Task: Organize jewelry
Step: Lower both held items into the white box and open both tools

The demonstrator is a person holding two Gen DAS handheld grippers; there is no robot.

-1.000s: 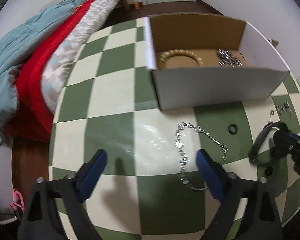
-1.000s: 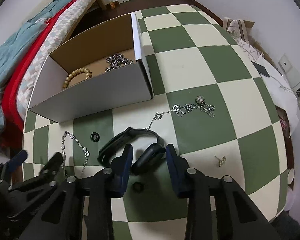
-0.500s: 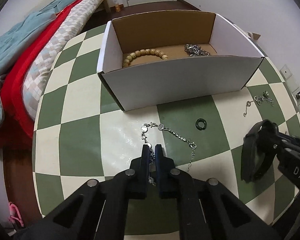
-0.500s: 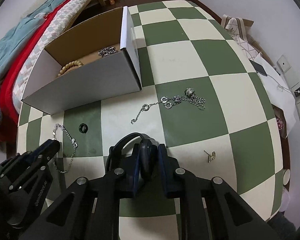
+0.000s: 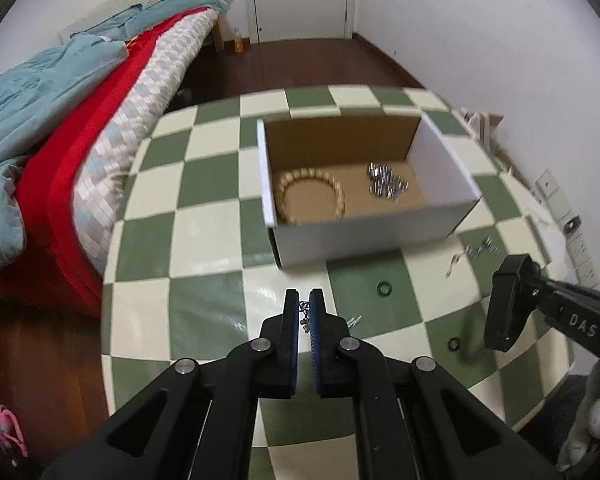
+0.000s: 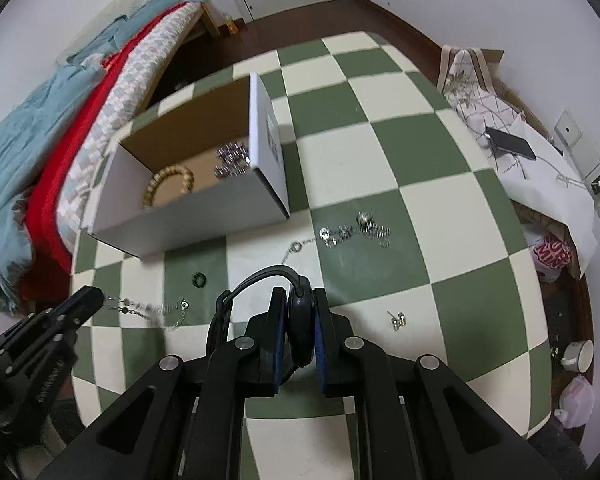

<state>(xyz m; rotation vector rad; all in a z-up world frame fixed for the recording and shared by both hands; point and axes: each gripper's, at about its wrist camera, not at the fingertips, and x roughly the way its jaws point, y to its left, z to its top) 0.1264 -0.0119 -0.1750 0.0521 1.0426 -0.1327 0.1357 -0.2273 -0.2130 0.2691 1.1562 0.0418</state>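
Tabletop [image 6: 420, 160] carries a cardboard box [image 5: 364, 236]. Left hand-held gripper [image 5: 305, 312] is clamped tight on a silver chain [image 6: 148, 306]; right hand-held gripper [image 6: 298, 320], jaws closing, pinches a black wristband [image 6: 300, 320] above the tabletop.

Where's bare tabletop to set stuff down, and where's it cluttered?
Bare: checkered table left of the box, and right of the box. Crowded: the strip in front of it, with black ring, silver chain, earring.

The letters "DAS" stand in white on the black arm of the right hand-held gripper [image 5: 508, 308]; nothing else reads clearly.
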